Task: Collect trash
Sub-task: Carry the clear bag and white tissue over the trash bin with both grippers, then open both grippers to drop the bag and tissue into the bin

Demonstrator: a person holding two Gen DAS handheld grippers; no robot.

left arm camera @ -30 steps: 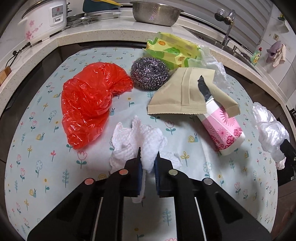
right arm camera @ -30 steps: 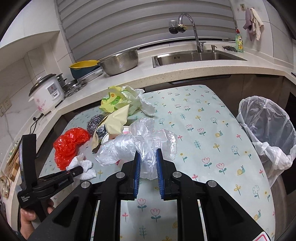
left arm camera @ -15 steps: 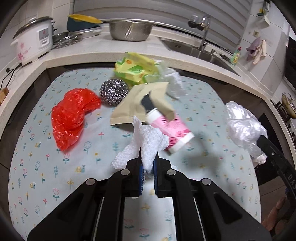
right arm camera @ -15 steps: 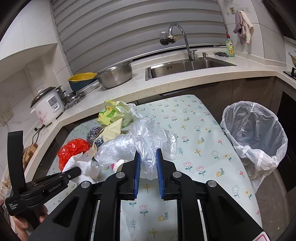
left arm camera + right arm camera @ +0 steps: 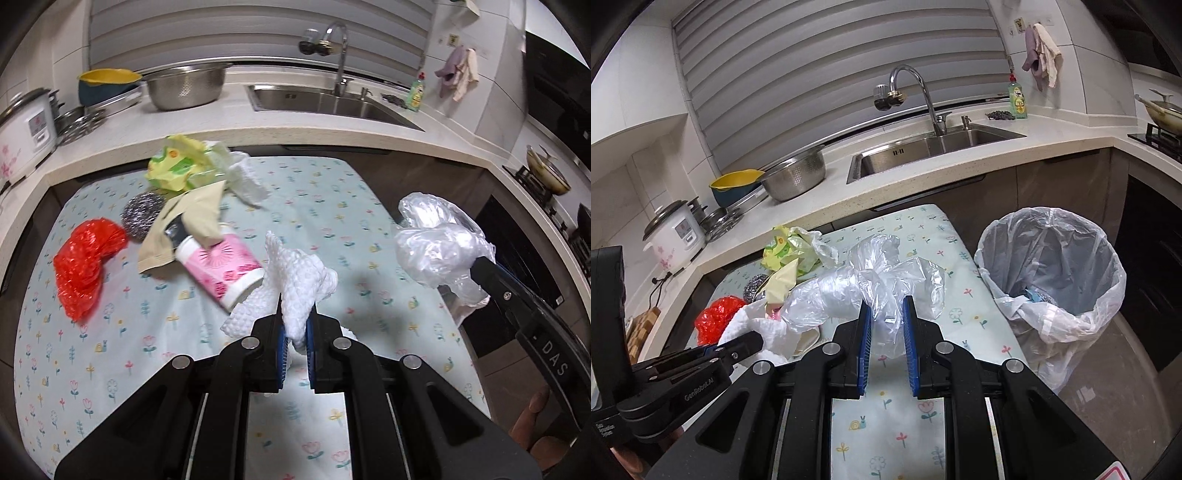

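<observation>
My left gripper (image 5: 294, 325) is shut on a crumpled white paper towel (image 5: 299, 280) and holds it above the flowered table (image 5: 332, 206). My right gripper (image 5: 885, 325) is shut on a clear plastic bag (image 5: 882, 284), held above the table's right part; the bag also shows in the left wrist view (image 5: 436, 243). A lined trash bin (image 5: 1052, 280) stands on the floor right of the table. On the table lie a red plastic bag (image 5: 85, 258), a pink cup (image 5: 221, 266), a tan paper bag (image 5: 188, 221), a steel scourer (image 5: 142, 218) and a yellow-green wrapper (image 5: 177, 168).
A counter runs behind the table with a rice cooker (image 5: 26, 129), a steel colander (image 5: 184, 88), a sink (image 5: 325, 103) and a tap (image 5: 912, 92). A stove with a pan (image 5: 1163, 110) is at the far right.
Both grippers have risen and swung right with their loads. The paper towel has lifted off the table. The trash bin is now nearer in the right wrist view.
</observation>
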